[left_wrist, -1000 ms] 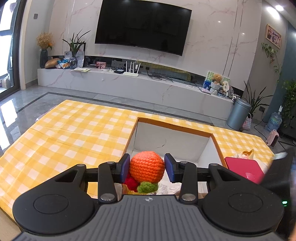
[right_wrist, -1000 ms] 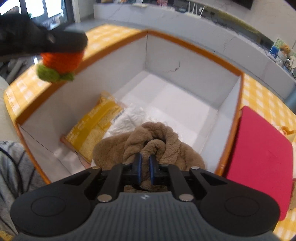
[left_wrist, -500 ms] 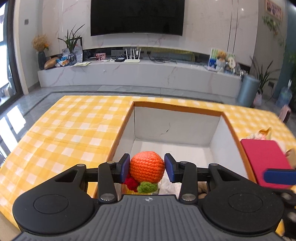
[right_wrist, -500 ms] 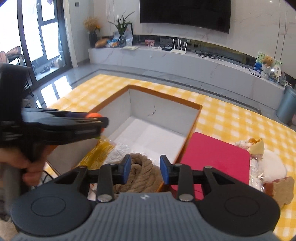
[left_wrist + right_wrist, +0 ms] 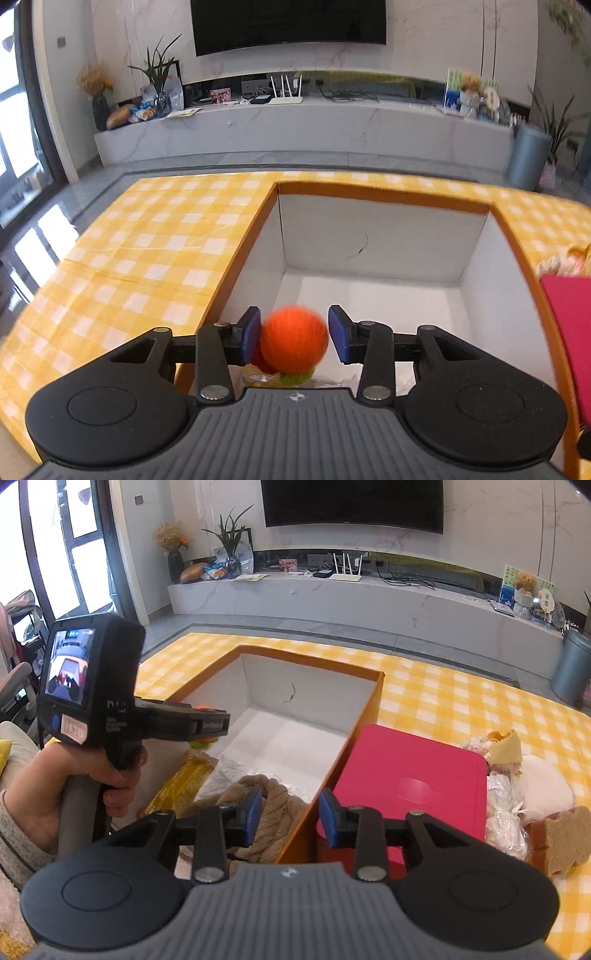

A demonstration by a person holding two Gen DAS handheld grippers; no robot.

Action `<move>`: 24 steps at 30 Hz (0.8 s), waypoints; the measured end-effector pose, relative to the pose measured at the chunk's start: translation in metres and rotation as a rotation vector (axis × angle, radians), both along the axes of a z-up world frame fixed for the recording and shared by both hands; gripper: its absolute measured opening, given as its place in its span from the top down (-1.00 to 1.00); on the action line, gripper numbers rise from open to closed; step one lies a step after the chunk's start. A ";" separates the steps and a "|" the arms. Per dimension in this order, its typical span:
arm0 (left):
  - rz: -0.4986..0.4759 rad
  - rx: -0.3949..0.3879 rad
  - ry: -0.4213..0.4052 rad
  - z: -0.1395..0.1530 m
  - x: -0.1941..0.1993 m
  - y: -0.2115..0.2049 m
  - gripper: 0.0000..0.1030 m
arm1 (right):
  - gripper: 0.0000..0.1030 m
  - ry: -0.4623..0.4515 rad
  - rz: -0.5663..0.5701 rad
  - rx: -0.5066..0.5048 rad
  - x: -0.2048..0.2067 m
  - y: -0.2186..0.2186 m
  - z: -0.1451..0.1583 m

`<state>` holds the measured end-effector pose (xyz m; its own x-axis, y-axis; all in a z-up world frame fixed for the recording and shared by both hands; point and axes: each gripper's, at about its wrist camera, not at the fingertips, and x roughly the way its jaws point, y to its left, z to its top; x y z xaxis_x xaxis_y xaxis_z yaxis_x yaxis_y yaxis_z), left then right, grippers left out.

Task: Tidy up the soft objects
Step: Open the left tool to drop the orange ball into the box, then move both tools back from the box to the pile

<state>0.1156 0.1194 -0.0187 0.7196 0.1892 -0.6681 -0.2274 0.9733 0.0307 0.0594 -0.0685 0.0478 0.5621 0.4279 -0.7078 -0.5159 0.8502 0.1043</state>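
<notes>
A crocheted orange ball [image 5: 293, 339] with a green and red tuft under it sits blurred between the jaws of my left gripper [image 5: 294, 325]. Those jaws are opening, and a thin gap shows at the right pad. They hang over the near left part of the orange-rimmed white box [image 5: 384, 192]. In the right wrist view the left gripper [image 5: 207, 722] is held by a hand [image 5: 114, 779] above the box [image 5: 310, 664]. My right gripper [image 5: 290, 801] stands open and holds nothing, above the box's near right wall. A brown rope-like plush [image 5: 273, 812] lies in the box under it.
A yellow packet [image 5: 181, 786] and white wrapping lie in the box's near end. A red lid [image 5: 406, 775] rests right of the box. Beyond it are a white plush [image 5: 543, 786], a toast-shaped plush [image 5: 557, 842] and a foil bag. Yellow checked cloth [image 5: 147, 258] covers the table.
The left gripper moved over the box and tipped lower; its jaws widened and the orange ball now blurs. The right gripper let go of the brown plush, opened and rose.
</notes>
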 end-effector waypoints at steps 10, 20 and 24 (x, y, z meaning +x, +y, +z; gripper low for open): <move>0.038 -0.088 -0.081 0.008 -0.012 0.014 -0.46 | 0.33 -0.008 -0.006 0.008 -0.002 -0.007 0.003; -0.027 -0.039 -0.102 0.022 -0.027 0.000 -0.68 | 0.29 -0.035 -0.040 0.020 0.000 -0.022 0.017; -0.074 -0.049 -0.159 0.040 -0.040 -0.013 -0.74 | 0.22 -0.072 -0.052 0.029 0.001 -0.033 0.035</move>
<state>0.0754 0.1063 0.0213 0.8276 0.1020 -0.5520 -0.1533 0.9870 -0.0475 0.0604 -0.1013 0.0829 0.6331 0.4162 -0.6527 -0.4779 0.8734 0.0933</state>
